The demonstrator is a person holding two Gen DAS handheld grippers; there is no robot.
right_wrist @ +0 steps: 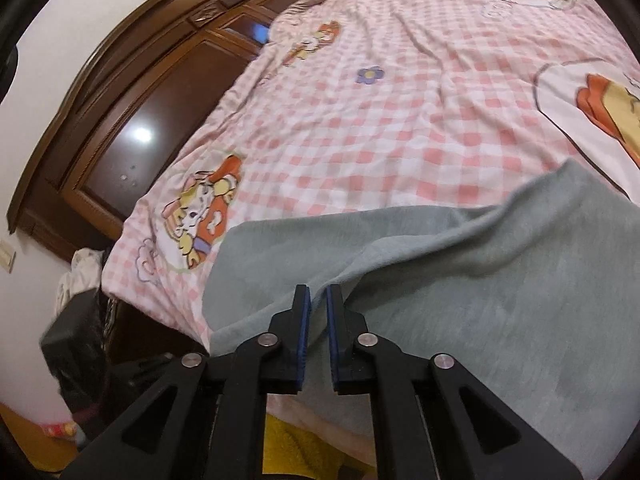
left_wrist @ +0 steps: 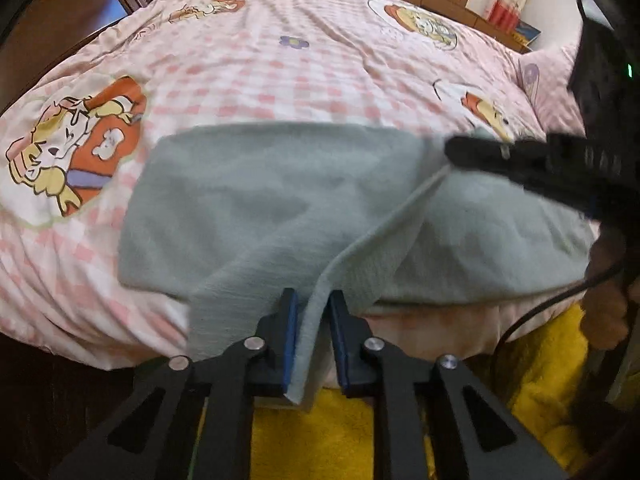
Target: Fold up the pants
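Grey-green pants [left_wrist: 248, 200] lie flat on the near edge of a pink checked bed cover [left_wrist: 320, 68]. My left gripper [left_wrist: 314, 296] is shut on a raised edge of the pants, with the fabric running down between its blue pads. That edge stretches up and right to my right gripper [left_wrist: 452, 150], which comes in from the right. In the right wrist view, the right gripper [right_wrist: 318, 292] has its pads close together, pinching a fold ridge of the pants [right_wrist: 480, 300] at the tips.
The bed cover [right_wrist: 400, 120] with cartoon prints stretches far beyond the pants. Dark wooden wardrobes [right_wrist: 140, 100] stand left of the bed, with a black bag [right_wrist: 72, 352] on the floor. Yellow fluffy fabric [left_wrist: 320, 432] lies below the bed edge. A hand [left_wrist: 608, 312] and cable [left_wrist: 540, 308] are at right.
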